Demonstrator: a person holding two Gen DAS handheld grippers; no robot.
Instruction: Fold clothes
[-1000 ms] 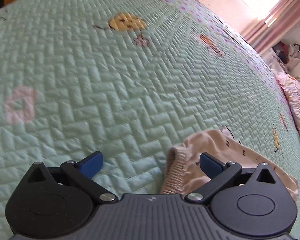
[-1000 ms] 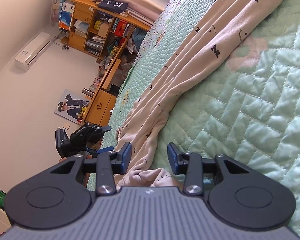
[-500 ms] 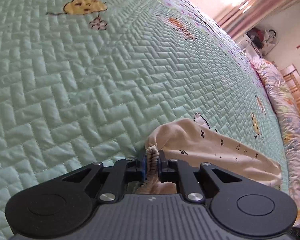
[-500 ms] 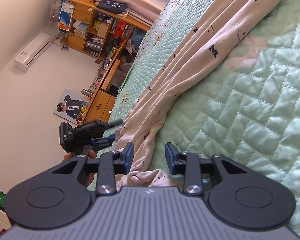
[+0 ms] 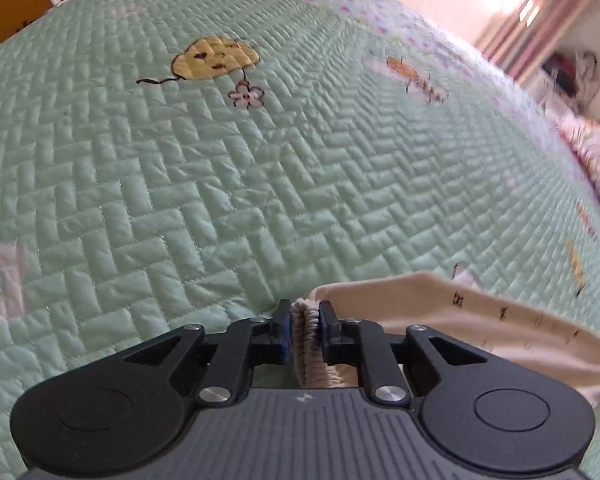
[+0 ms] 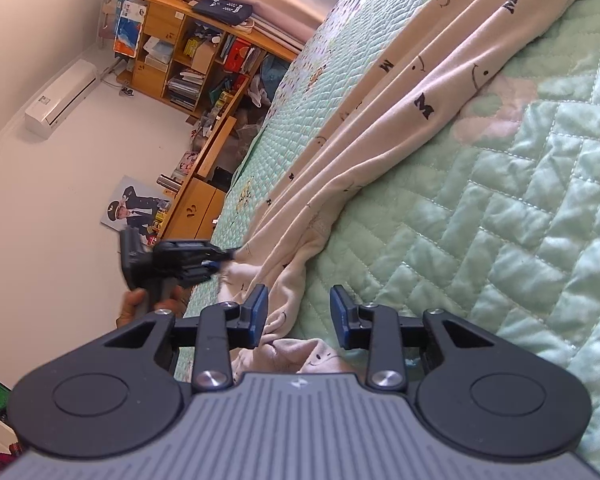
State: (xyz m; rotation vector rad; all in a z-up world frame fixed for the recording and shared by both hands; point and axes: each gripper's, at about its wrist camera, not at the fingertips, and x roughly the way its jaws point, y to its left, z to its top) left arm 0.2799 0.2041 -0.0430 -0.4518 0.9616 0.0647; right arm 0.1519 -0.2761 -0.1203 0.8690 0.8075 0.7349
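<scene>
Up close, the left gripper (image 5: 305, 320) is clamped on the gathered elastic waistband (image 5: 306, 344) of cream printed trousers (image 6: 400, 120); its jaws shut on it and have just eased a little wider, the band between them. Cream cloth trails right across the green quilted bedspread (image 5: 180, 200). The right gripper (image 6: 299, 312) has its blue pads apart, cloth bunched loosely between them, untouched on the right side. Beyond, the trousers stretch along the bed toward a wooden bookshelf (image 6: 188, 52).

Bright window glare, blurred fisheye edges
</scene>
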